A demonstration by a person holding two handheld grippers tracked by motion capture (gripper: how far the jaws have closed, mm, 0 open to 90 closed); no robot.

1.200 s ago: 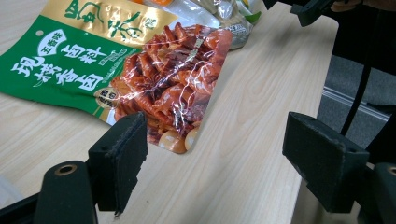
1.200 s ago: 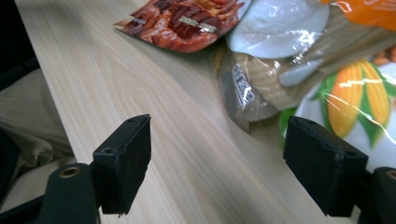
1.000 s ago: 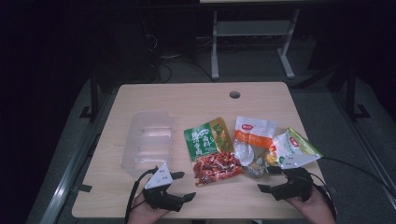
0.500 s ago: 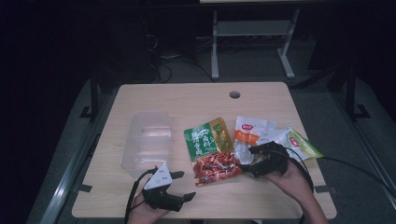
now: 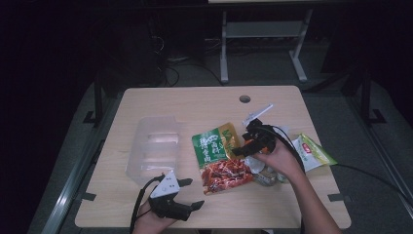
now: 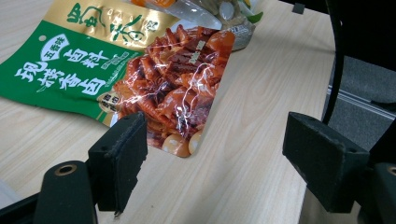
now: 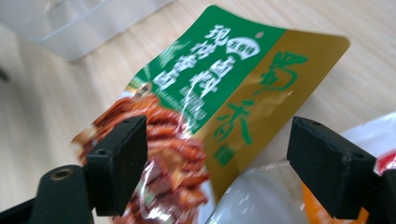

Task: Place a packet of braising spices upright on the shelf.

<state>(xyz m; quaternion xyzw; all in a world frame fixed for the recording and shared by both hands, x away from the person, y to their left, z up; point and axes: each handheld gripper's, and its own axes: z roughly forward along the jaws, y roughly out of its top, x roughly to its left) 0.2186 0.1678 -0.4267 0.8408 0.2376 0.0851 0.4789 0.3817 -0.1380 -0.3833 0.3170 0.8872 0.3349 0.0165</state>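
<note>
Right tongs (image 5: 243,142) hover open over the green snack pouch (image 5: 213,145); left tongs (image 5: 191,193) rest open.

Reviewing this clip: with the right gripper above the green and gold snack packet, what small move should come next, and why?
Probably lower the right gripper onto the green and gold packet and close on its gold edge. Its jaws stand wide open with that edge between them in the right gripper view, nothing held. The left gripper rests open near the table's front edge, and the clear plastic tray sits left of the packet.
</note>
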